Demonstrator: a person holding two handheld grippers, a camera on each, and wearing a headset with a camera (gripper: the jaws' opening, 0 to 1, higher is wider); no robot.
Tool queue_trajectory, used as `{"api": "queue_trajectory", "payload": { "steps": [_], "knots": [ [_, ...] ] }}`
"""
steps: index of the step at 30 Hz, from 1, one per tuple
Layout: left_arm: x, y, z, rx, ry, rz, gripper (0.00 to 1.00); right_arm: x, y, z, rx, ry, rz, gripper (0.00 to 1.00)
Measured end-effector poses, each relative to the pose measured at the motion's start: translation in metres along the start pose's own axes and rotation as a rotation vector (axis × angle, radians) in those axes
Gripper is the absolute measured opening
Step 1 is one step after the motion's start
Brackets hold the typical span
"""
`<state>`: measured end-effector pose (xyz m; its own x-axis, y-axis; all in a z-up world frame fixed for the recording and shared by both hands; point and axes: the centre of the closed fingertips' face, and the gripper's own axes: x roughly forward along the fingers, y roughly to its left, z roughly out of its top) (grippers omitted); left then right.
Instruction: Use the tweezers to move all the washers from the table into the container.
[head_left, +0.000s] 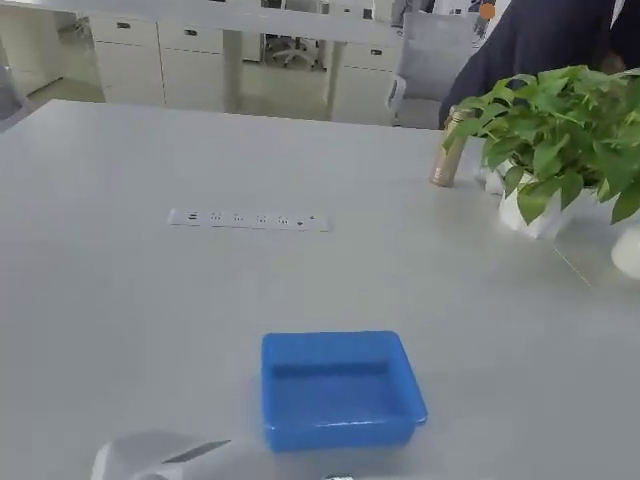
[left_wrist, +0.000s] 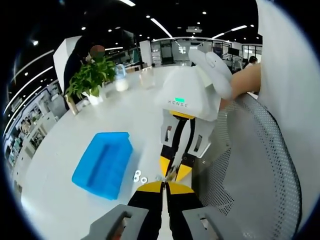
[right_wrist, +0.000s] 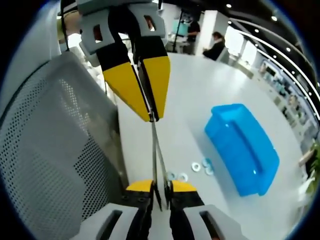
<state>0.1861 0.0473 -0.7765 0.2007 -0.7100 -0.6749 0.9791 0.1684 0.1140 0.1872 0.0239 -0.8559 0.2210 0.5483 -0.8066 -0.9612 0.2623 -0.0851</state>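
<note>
The blue container (head_left: 335, 390) sits open near the table's front edge. Several small washers (right_wrist: 196, 166) lie on the white table beside the blue container (right_wrist: 245, 147), near the table's edge. In the left gripper view the washers (left_wrist: 140, 177) lie just right of the container (left_wrist: 102, 162). Thin metal tweezers (right_wrist: 155, 150) run between the two grippers, which face each other tip to tip. My right gripper (right_wrist: 160, 186) is shut on one end. My left gripper (right_wrist: 152, 117) is shut on the other end. In the left gripper view, my left gripper (left_wrist: 165, 184) meets my right gripper (left_wrist: 175, 172).
A grey mesh chair back (right_wrist: 55, 150) stands close beside the grippers, off the table's edge. A power strip (head_left: 248, 220) lies mid-table. A potted plant (head_left: 545, 150) and a brass-coloured bottle (head_left: 447, 150) stand at the far right. A pale grey housing (head_left: 150, 458) shows at the bottom edge.
</note>
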Motion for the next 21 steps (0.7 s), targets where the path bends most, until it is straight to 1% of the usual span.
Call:
{"api": "queue_trajectory", "payload": {
  "steps": [1, 4, 7, 9, 10, 11, 13, 15, 21],
  "knots": [
    [-0.001, 0.001, 0.002, 0.002, -0.003, 0.0, 0.0, 0.0, 0.0, 0.002, 0.006, -0.009, 0.001, 0.08],
    [-0.005, 0.001, 0.008, 0.012, -0.013, -0.01, 0.0, -0.003, -0.003, 0.01, 0.05, -0.059, -0.007, 0.08],
    [-0.01, 0.003, 0.011, 0.038, -0.004, -0.019, 0.0, -0.006, -0.005, 0.015, 0.082, -0.09, -0.013, 0.08],
    [-0.012, 0.004, 0.012, 0.041, -0.003, -0.025, 0.0, -0.006, -0.007, 0.016, 0.102, -0.113, -0.016, 0.09],
    [-0.013, 0.002, 0.013, 0.015, -0.008, -0.05, 0.0, -0.007, -0.007, 0.017, 0.105, -0.117, -0.017, 0.09],
    [-0.014, 0.001, 0.013, 0.001, -0.004, -0.066, 0.0, -0.007, -0.007, 0.018, 0.108, -0.12, -0.018, 0.09],
    [-0.015, 0.003, 0.015, 0.022, -0.007, -0.057, 0.0, -0.006, -0.005, 0.021, 0.108, -0.132, -0.01, 0.08],
    [-0.016, 0.004, 0.016, 0.019, -0.004, -0.06, 0.0, -0.005, -0.005, 0.024, 0.106, -0.139, -0.011, 0.08],
    [-0.015, 0.005, 0.016, 0.041, 0.007, -0.056, 0.0, 0.0, -0.007, 0.031, 0.097, -0.147, -0.01, 0.08]
  ]
}}
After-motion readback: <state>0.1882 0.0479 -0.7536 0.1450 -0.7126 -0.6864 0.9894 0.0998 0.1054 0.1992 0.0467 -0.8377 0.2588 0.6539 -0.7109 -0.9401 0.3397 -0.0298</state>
